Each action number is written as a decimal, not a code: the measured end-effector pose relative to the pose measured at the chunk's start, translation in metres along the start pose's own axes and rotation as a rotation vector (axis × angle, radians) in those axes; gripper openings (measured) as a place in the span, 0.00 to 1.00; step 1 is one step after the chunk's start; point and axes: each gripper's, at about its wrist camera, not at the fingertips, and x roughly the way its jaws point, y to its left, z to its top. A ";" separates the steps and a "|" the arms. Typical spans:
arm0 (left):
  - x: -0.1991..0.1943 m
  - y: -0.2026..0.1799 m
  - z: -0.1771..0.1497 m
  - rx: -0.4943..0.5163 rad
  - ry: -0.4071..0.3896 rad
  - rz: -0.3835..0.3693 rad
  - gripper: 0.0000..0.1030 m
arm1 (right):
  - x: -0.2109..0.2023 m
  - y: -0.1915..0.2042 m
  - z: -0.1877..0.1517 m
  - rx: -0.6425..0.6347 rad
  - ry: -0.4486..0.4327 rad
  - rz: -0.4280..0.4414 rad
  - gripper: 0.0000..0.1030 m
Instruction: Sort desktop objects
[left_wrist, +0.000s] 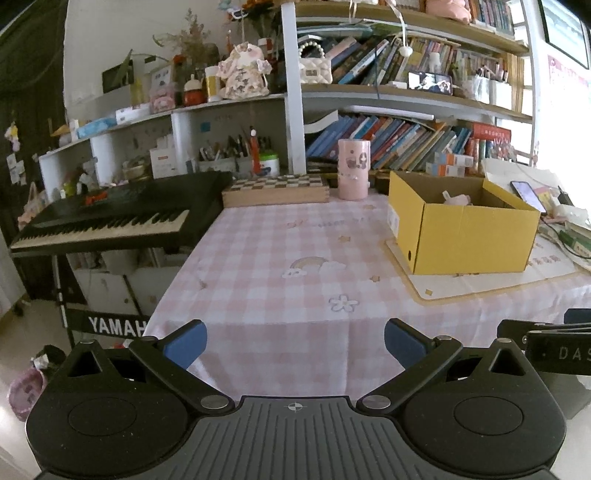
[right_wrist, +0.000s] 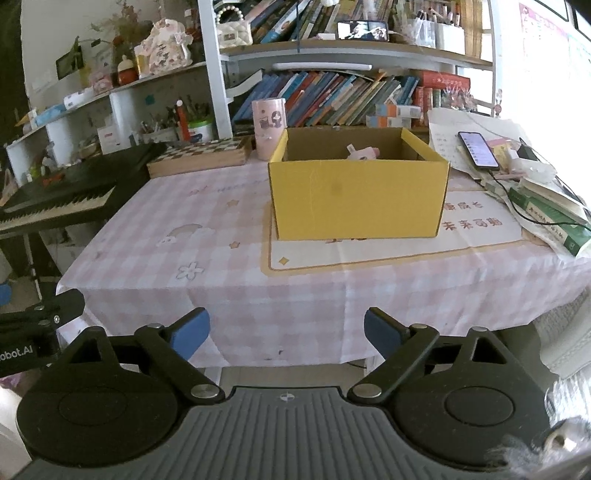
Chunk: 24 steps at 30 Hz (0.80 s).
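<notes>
A yellow cardboard box (left_wrist: 469, 236) (right_wrist: 356, 201) stands open on a cream mat on the pink checked tablecloth (left_wrist: 280, 258) (right_wrist: 207, 236). A pink object (left_wrist: 456, 199) (right_wrist: 364, 153) lies inside it, mostly hidden by the box wall. A pink cylindrical holder (left_wrist: 354, 169) (right_wrist: 269, 123) stands behind the box. My left gripper (left_wrist: 295, 345) is open and empty, held off the table's front edge. My right gripper (right_wrist: 287, 334) is open and empty, also in front of the table edge, facing the box.
A wooden chessboard box (left_wrist: 275, 189) (right_wrist: 201, 157) lies at the back. A black keyboard (left_wrist: 110, 218) (right_wrist: 55, 199) stands left of the table. A phone (left_wrist: 528, 195) (right_wrist: 478, 149), cables and books (right_wrist: 546, 214) crowd the right side. Bookshelves rise behind.
</notes>
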 end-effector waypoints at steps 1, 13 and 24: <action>0.000 0.000 -0.001 0.001 0.004 0.000 1.00 | 0.000 0.001 0.000 -0.002 0.004 -0.001 0.90; 0.001 -0.003 -0.006 0.023 0.036 -0.001 1.00 | -0.001 0.005 -0.007 -0.019 0.037 -0.032 0.97; 0.001 -0.005 -0.007 0.037 0.041 -0.014 1.00 | 0.001 0.004 -0.009 -0.015 0.063 -0.029 0.98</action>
